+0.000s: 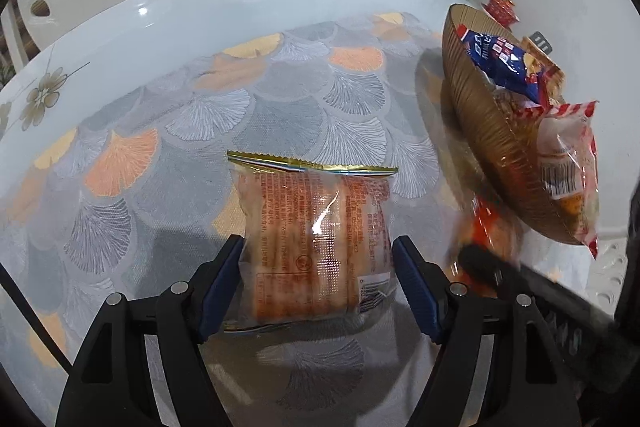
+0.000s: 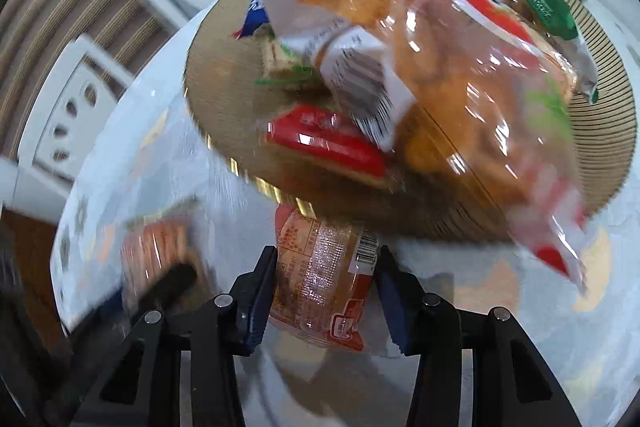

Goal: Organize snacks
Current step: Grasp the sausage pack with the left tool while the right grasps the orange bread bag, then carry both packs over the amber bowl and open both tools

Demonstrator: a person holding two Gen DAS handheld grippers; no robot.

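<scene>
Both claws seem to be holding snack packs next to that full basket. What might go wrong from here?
The large bread bag already hangs over the basket rim, so adding more may tip it out. The right gripper pinches its pack tightly and may squash it. The left gripper holds its pack by slippery wrapping.

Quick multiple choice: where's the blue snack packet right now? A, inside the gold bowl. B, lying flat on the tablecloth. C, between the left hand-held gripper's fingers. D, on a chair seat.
A: the blue packet sits inside the gold bowl among other snacks, while the left hand-held gripper has an orange packet between its fingers.
</scene>
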